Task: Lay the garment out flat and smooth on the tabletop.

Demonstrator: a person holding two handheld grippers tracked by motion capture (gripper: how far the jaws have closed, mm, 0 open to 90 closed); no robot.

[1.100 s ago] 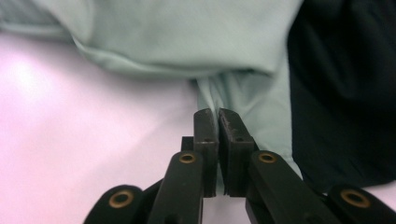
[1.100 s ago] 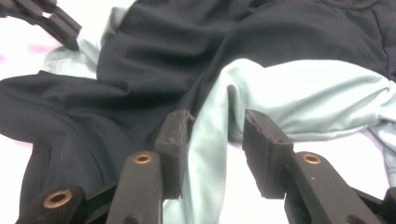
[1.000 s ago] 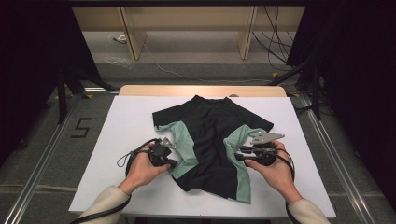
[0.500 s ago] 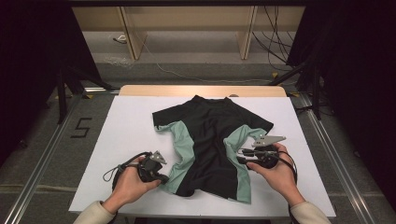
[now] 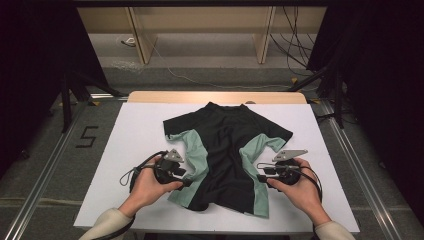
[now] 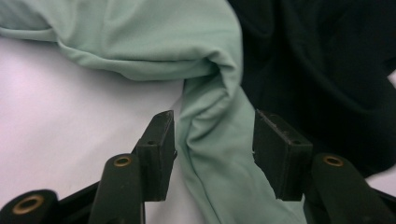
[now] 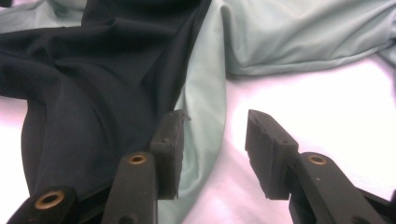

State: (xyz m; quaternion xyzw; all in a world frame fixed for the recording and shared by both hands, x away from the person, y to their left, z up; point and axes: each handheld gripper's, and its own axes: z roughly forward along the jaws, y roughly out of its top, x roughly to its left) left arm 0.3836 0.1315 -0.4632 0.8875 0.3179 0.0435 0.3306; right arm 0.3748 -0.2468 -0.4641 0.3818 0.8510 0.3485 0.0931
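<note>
The left claw (image 5: 186,176) has just been opening, a mint fold of the shirt (image 5: 225,150) loose between its jaws on the white tabletop (image 5: 125,140). The right claw (image 5: 261,173) gapes, gripping nothing; closing now could snag a single layer.

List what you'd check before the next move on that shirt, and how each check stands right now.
1. Left gripper open: ok, its jaws have just been opening and stand apart.
2. Cloth between the left jaws: ok, a green fold lies between them, unpressed.
3. Right gripper open: ok, jaws apart.
4. Cloth between the right jaws: not ok, the gap mostly shows bare table; the shirt's green edge lies by one pad.
5. Shirt flat: not ok, the side panels are bunched and folded.
6. Shirt fully on the table: ok, in the high view.
</note>
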